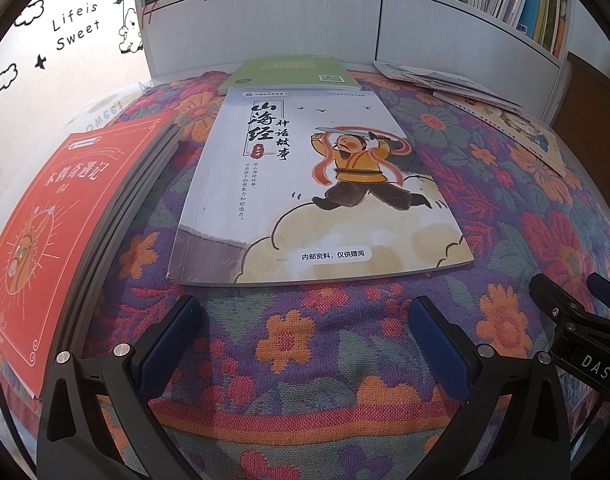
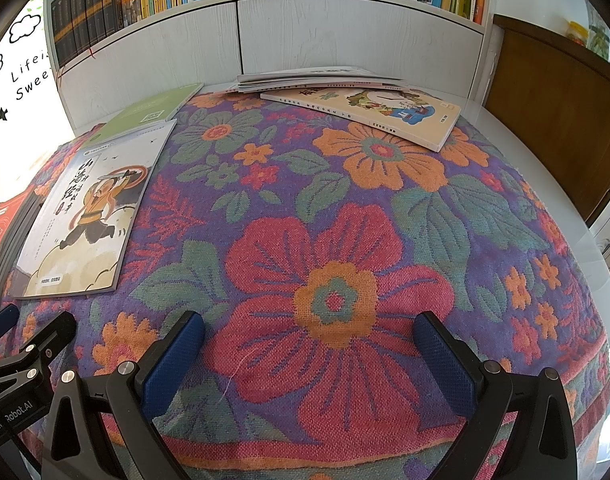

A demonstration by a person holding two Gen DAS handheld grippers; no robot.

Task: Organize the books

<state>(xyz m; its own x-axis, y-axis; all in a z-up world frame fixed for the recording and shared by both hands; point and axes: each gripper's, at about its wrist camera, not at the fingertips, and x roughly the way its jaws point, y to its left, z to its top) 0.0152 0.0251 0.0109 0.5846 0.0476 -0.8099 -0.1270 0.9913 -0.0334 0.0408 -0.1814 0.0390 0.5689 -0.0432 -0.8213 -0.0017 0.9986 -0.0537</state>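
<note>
Grey picture book (image 1: 305, 192) (flat, shut)

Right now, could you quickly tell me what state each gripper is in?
Left gripper: open, holding nothing, above the floral cloth.
Right gripper: open, holding nothing, above the same cloth.

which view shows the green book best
The right wrist view, though neither is ideal: there the green book lies in the open with most of its cover and its QR code showing, only its near corner tucked under the grey picture book. In the left wrist view the green book is foreshortened, its near part overlapped.
</note>
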